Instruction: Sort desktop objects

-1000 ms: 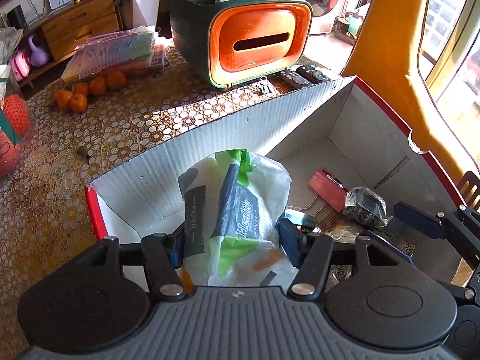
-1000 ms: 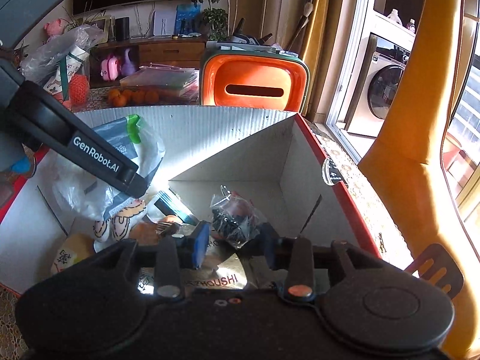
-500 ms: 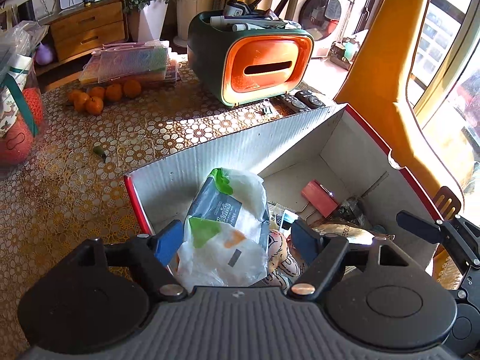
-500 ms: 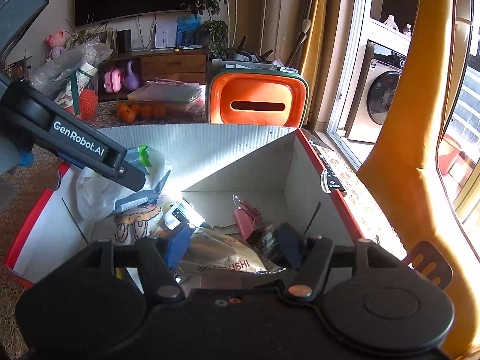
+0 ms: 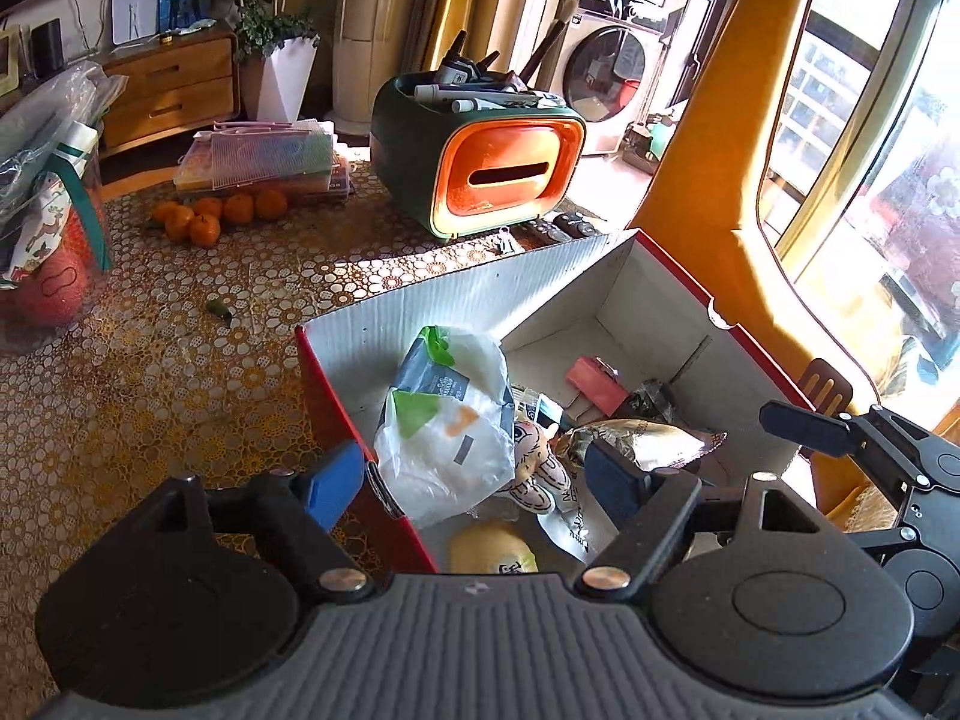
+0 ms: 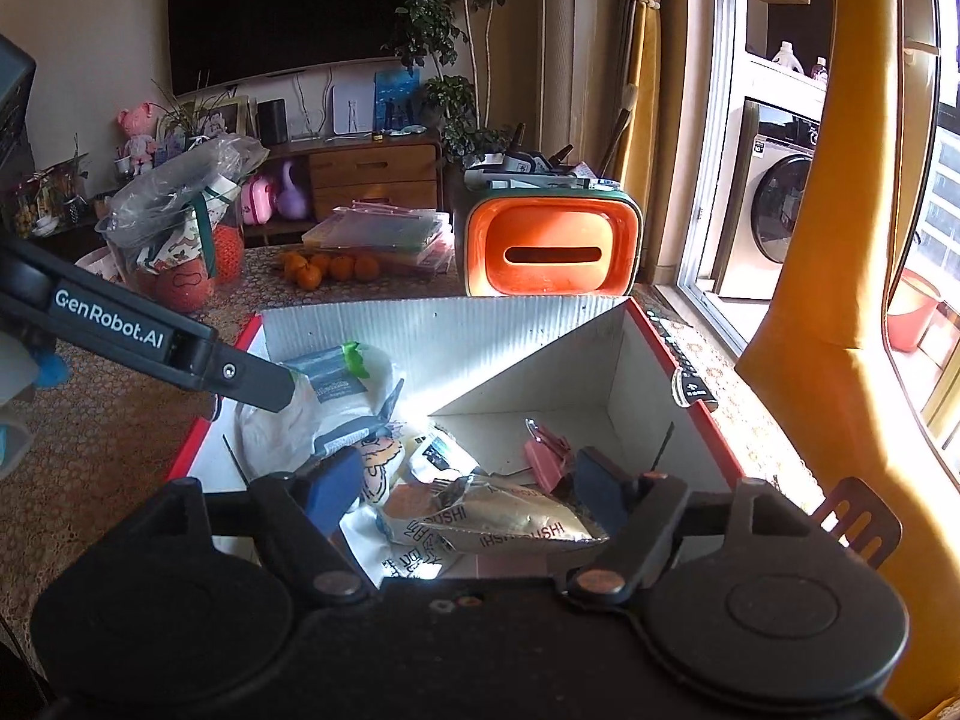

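Observation:
A red-edged cardboard box stands on the patterned table. Inside lie a white tissue pack at the left, a silver snack bag, a pink clip, a cartoon-printed pouch and a yellow item. My left gripper is open and empty, raised above the box's near-left corner. My right gripper is open and empty above the snack bag.
An orange and green organiser holds pens behind the box. Oranges, a stack of plastic cases, a wrapped gift basket and remotes lie on the table. A small green item lies left of the box.
My left gripper opened, let go of the tissue pack into the box and drew back upward. My right gripper also opened wider and lifted away from the box contents.

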Demonstrator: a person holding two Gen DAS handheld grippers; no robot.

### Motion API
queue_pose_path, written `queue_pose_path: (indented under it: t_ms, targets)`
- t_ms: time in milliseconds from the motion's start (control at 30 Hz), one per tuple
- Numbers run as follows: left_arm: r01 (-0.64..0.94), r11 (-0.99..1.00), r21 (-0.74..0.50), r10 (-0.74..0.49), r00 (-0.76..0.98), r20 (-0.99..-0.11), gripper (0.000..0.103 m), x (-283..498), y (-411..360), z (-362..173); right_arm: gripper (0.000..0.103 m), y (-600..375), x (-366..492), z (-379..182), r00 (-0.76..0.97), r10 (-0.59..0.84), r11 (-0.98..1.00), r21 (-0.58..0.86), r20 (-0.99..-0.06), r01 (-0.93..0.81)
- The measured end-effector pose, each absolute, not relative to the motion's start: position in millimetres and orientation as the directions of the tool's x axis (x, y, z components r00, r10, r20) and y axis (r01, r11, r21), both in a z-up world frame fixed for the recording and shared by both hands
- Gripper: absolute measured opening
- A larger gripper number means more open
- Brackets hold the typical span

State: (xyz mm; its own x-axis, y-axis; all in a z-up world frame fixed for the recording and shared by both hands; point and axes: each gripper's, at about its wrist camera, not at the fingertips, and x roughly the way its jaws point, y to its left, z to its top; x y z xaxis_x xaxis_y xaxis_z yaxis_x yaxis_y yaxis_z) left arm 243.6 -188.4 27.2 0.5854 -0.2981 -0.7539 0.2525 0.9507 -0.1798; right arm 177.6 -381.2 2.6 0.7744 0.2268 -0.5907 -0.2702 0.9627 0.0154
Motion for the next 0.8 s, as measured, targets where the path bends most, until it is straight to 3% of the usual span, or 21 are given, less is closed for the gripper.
queue_pose_path:
  t_ms: [467,633,800]
  targets:
    - [0.287,0.951,-0.116,-0.288,0.682,-0.672,0.081,187.7,-167.2,42.0,0.09,-376.2,142.4,18.3,0.789,0.291,0.95,0.067,-0.541,-0.304]
    - [0.286,0.951,-0.119,-0.291,0.691,-0.662,0.087,172.3,-159.9,40.4,0.094,-377.4,132.1,19.7,0.796,0.309,0.948,0.102,-0.52,-0.301]
    - [0.303,0.945,-0.121,-0.306,0.697,-0.649,0.103,157.4,-156.2,38.7,0.099,-380.7,123.1,21.4,0.805,0.31,0.949,0.12,-0.506,-0.291]
